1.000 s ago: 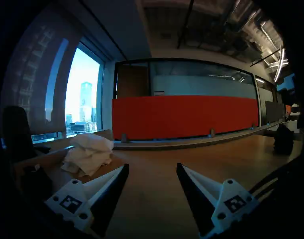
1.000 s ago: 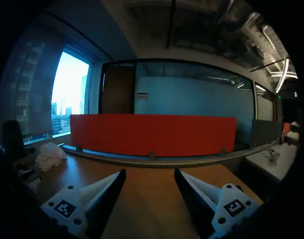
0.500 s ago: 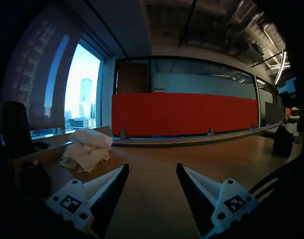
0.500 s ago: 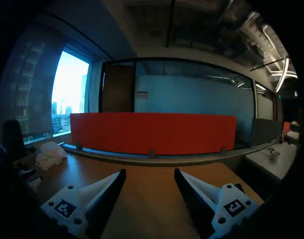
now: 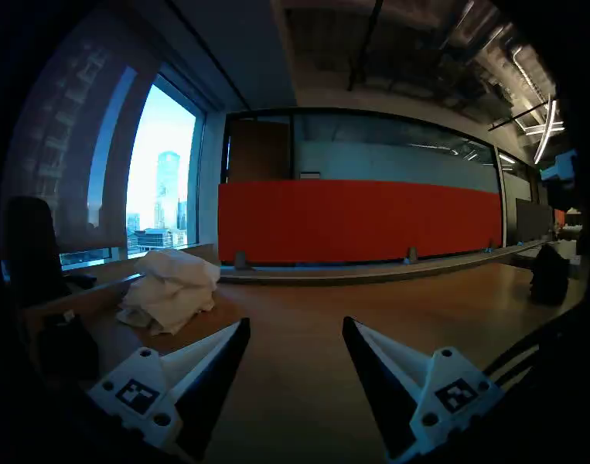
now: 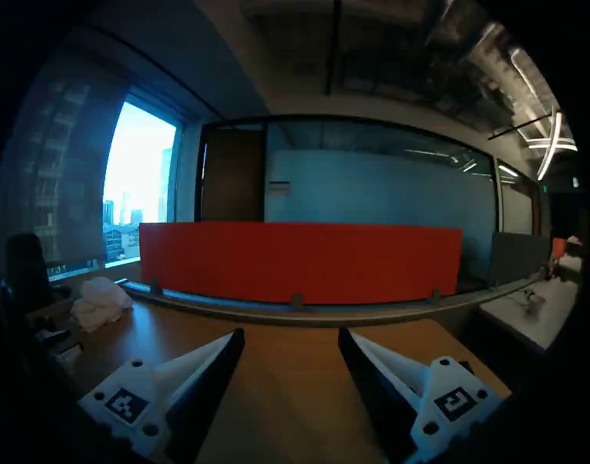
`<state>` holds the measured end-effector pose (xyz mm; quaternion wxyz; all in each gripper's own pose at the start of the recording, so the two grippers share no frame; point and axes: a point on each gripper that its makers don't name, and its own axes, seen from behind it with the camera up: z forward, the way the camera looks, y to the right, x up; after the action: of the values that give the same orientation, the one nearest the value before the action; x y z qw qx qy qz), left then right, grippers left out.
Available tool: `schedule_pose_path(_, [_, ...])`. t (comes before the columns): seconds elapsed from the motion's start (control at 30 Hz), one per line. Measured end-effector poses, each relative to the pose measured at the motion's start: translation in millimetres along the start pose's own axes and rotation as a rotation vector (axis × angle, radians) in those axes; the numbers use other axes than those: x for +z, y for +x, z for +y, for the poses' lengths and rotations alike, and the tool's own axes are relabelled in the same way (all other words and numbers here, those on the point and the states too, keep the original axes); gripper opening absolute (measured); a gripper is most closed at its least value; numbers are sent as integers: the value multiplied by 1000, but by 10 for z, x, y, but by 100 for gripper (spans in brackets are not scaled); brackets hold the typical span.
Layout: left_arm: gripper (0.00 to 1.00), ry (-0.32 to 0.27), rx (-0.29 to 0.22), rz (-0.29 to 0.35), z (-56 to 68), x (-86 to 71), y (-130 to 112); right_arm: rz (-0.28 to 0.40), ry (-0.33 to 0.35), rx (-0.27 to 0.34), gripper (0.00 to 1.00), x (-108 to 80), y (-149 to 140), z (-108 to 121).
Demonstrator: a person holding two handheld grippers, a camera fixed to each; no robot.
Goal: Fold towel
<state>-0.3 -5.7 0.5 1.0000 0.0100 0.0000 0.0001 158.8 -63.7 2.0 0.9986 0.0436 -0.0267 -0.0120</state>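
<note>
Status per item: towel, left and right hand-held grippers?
Towel: crumpled heap on the wooden desk, unfolded, not gripped.
Left hand-held gripper: open, empty.
Right hand-held gripper: open, empty.

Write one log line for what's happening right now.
stage: fold not started | towel: crumpled heap on desk, untouched | left gripper: open, empty | right gripper: open, empty

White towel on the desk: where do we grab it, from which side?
Probably a loose fold low on the near side of the towel, coming in level over the desk with the open left tool. It lies crumpled in a heap, no clean corner showing, and its folds bulge toward that tool.
</note>
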Motion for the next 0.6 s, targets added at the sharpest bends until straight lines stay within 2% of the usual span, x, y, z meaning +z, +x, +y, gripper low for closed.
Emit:
schedule_pose_path(0.37, [88, 0, 0, 0, -1, -5, 1, 65, -78, -6, 94, 9, 131, 405])
schedule_pose_path(0.6, [88, 0, -1, 0, 1, -1, 3, 97, -78, 30, 94, 7, 7, 496])
